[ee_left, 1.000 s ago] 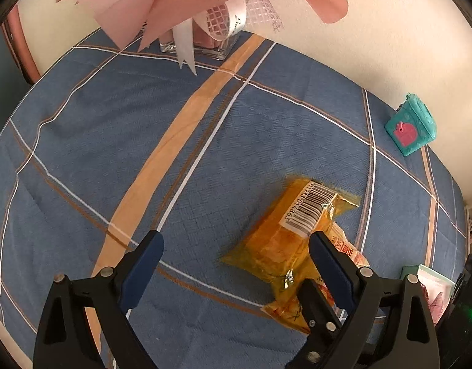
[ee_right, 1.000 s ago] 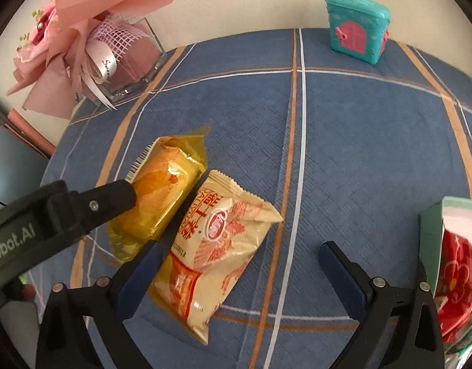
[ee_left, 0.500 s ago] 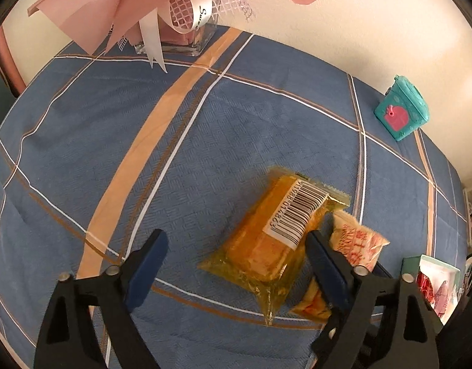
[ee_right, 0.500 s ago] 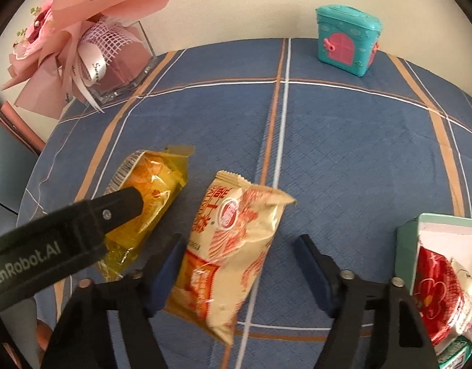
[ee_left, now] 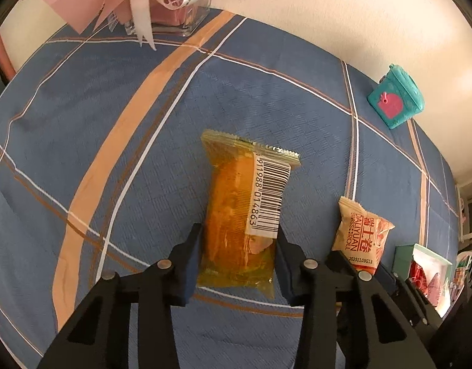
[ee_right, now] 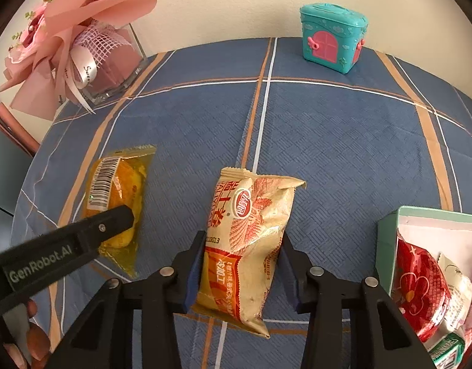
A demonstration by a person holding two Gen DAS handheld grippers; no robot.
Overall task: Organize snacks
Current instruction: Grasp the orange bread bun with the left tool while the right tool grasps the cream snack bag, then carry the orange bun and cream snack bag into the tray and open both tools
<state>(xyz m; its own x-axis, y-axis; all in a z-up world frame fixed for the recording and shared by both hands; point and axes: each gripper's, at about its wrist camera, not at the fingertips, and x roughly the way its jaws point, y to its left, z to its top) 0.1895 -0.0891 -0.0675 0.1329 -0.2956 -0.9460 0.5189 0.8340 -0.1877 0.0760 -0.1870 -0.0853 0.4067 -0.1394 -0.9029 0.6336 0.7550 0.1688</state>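
On a plaid tablecloth (ee_right: pixel 343 141), the left gripper (ee_left: pixel 237 246) clamps an orange cake pack (ee_left: pixel 245 209) while the right gripper (ee_right: pixel 242 258) squeezes a Swiss roll bag (ee_right: pixel 251 240).

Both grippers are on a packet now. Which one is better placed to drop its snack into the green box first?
Right. The right gripper grips the Swiss roll packet right beside the green box. The left gripper, around the orange cake packet, sits farther from the box, with the right gripper in between.

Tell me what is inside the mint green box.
The mint green box holds a red flower-print packet, a pale packet and a green-and-white one. Whatever lies beneath them is covered; the box's right part runs out of frame.
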